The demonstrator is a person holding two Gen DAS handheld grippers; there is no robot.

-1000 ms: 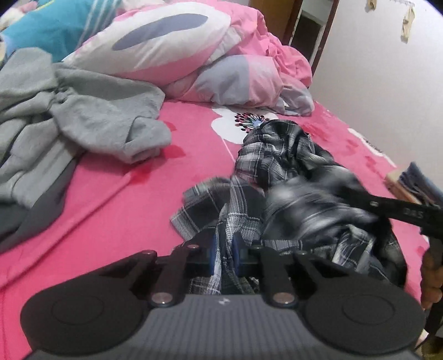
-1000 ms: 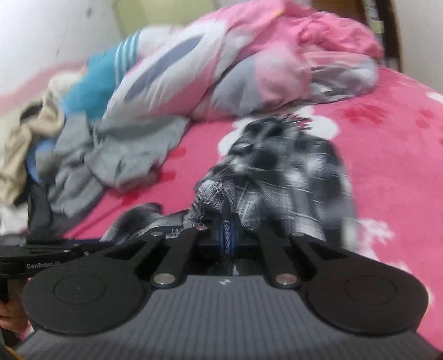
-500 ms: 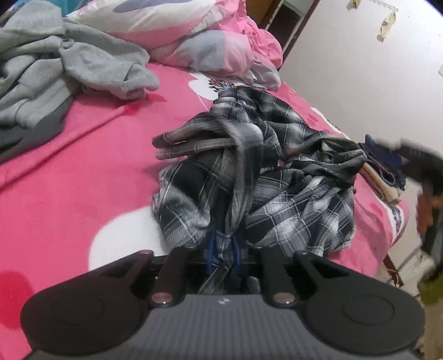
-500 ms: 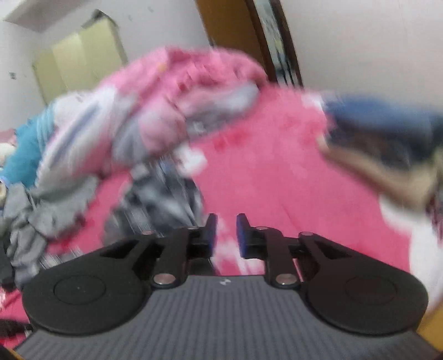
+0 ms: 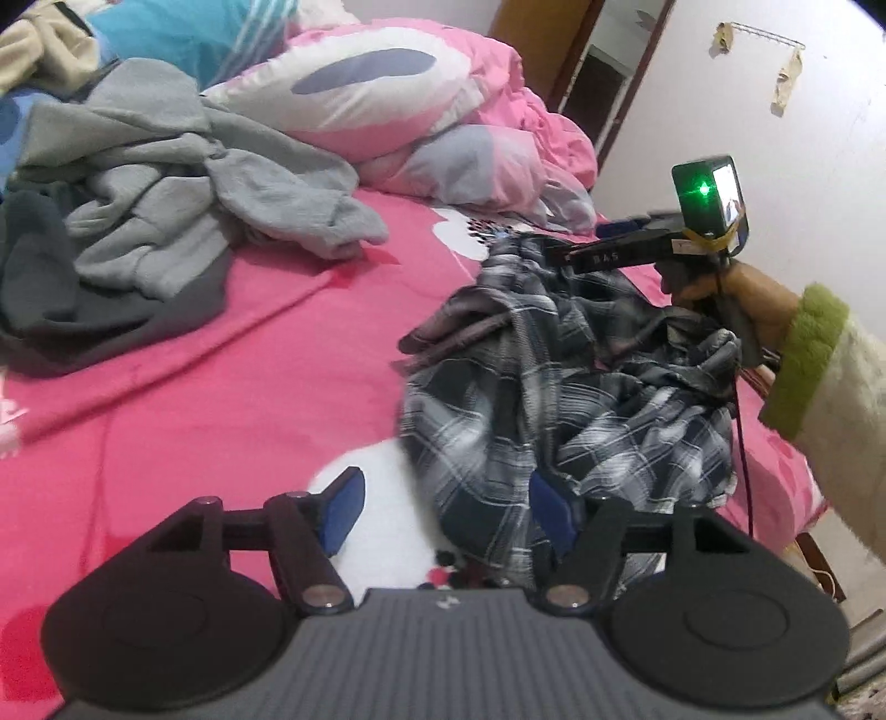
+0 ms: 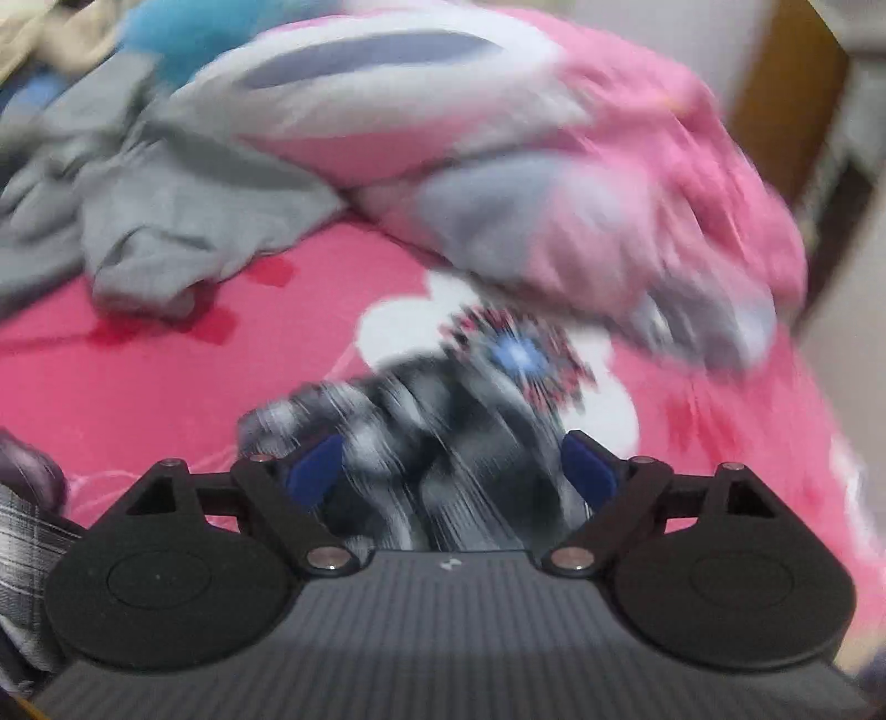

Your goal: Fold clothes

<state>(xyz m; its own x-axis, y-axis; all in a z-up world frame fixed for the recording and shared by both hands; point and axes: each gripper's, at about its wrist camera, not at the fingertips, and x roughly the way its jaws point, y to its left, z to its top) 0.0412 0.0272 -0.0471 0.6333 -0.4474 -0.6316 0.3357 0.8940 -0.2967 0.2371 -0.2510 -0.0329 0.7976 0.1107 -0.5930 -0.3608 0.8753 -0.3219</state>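
My left gripper [image 5: 443,507] sits at the bottom of its frame with the jaws spreading apart; the near edge of the plaid shirt [image 5: 559,399] lies between the blue pads [image 5: 343,507] but neither pad presses on it. The shirt is a crumpled heap just right of centre, on the pink bedsheet [image 5: 232,376]. Past it, at the right edge, I see the hand [image 5: 720,293] with a green cuff holding my right gripper [image 5: 559,257], which points left over the far end of the shirt.

In the right wrist view, heavily blurred, my right gripper [image 6: 451,471] is also opening wide, pads clear on both sides, with the shirt [image 6: 421,437] bunched low in the frame between and beyond the fingers; nothing is pinched.

Farther out, a grey sweatshirt [image 5: 183,205] sprawls at the upper left on top of a darker grey garment [image 5: 83,310]. A pink and white duvet [image 5: 421,111] is piled at the top centre, with a brown door [image 5: 531,44] behind it
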